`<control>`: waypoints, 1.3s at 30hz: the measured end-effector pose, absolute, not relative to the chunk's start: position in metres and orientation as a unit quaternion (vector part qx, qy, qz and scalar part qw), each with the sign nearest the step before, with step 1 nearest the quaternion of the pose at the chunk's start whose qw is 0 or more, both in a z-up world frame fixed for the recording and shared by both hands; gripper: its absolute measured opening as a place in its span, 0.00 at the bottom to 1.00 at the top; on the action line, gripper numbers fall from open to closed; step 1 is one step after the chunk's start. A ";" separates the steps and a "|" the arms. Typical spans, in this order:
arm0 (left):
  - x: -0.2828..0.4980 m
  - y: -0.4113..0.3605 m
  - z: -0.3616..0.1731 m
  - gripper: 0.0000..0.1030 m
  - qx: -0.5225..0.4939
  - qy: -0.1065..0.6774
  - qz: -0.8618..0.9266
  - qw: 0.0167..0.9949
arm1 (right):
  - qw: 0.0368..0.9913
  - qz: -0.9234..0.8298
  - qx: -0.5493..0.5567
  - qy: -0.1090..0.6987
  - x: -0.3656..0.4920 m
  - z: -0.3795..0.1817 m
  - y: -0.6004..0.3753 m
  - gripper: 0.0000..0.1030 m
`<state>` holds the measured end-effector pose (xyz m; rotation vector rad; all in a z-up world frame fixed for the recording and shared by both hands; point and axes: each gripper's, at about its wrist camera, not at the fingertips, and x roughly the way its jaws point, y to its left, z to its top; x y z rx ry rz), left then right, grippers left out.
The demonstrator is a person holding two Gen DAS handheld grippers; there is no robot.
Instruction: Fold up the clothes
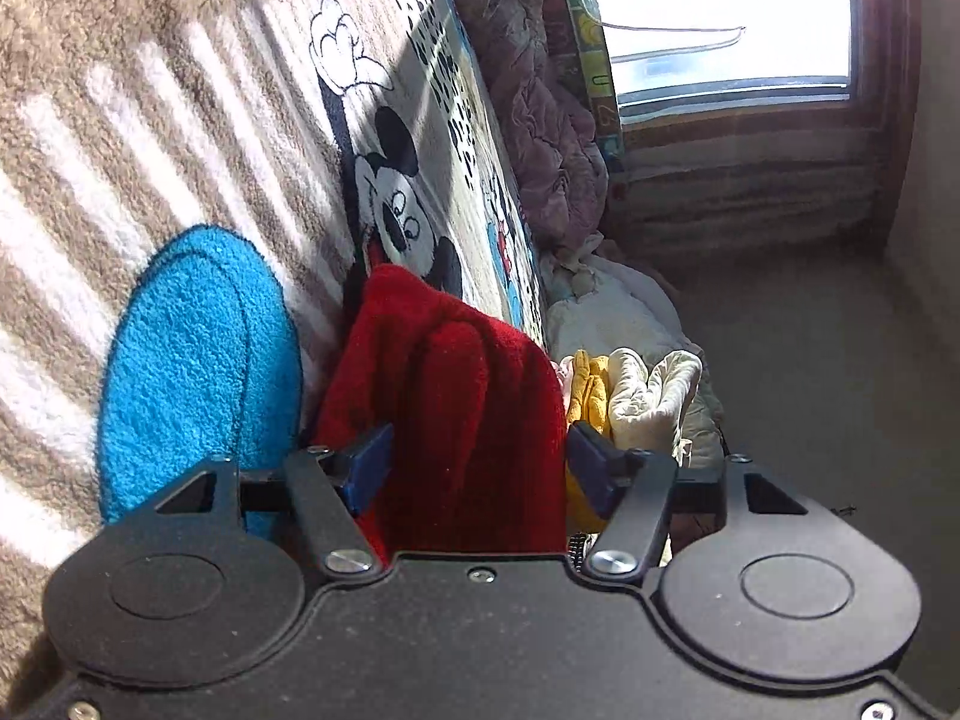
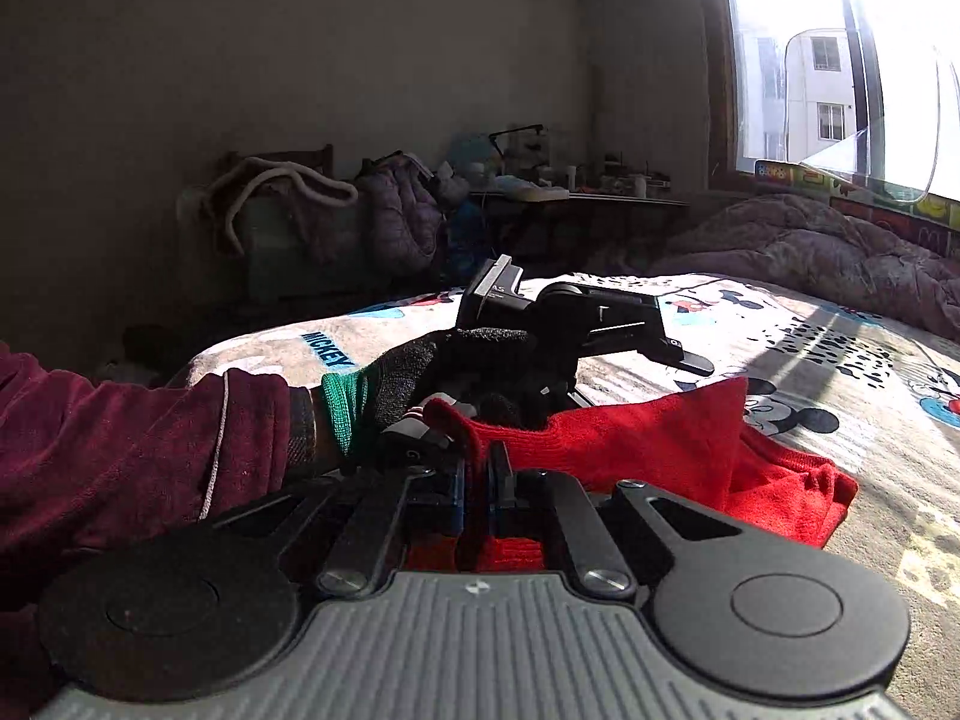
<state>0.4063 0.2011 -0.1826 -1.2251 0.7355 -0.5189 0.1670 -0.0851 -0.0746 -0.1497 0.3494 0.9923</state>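
- Right wrist view: the red garment (image 2: 660,450) lies on the cartoon-print blanket (image 2: 840,360) covering the bed, and one end of it is bunched into a ridge that runs straight into my right gripper (image 2: 477,486).
- I judge the fold to be somewhere in its middle: a raised peak and a doubled edge show on the far side, yet the cloth is rumpled, not a flat, squared packet. Flattening and at least one more fold look to be left, though I cannot tell how many layers lie under it.
- My right gripper has its blue pads pressed nearly together, with red fabric pinched between them.
- In the left wrist view the same garment (image 1: 444,408) fills the space between the blue pads of my left gripper (image 1: 477,468). The jaws stand fairly wide and the cloth sits between them; whether the pads actually press it, I cannot tell.
- The left hand (image 2: 444,378), in a dark knit glove with a green cuff, reaches in from the left with its burgundy sleeve (image 2: 150,450) low over the bed, holding its tool over the garment's near end.
- The left camera is rolled on its side, so the blanket stands like a wall.
- Beyond the bed edge, a heap of pale and yellow clothes (image 1: 630,384) sits, not folded as far as I can see.
- A rumpled quilt (image 2: 810,252) lies under the window (image 2: 840,60).
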 end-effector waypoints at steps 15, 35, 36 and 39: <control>0.424 0.225 -0.153 0.65 -0.544 0.334 -0.269 0.721 | 0.865 0.457 -0.064 0.197 0.151 -0.095 -0.073 0.08; 0.481 0.177 -0.170 0.69 -0.463 0.401 -0.243 0.752 | 0.874 0.446 0.009 0.194 0.167 -0.092 -0.086 0.08; 0.481 0.180 -0.172 0.69 -0.470 0.400 -0.246 0.747 | 0.873 0.448 0.004 0.195 0.166 -0.093 -0.084 0.08; 0.479 0.192 -0.175 0.70 -0.495 0.393 -0.254 0.732 | 0.870 0.452 -0.010 0.197 0.164 -0.094 -0.076 0.08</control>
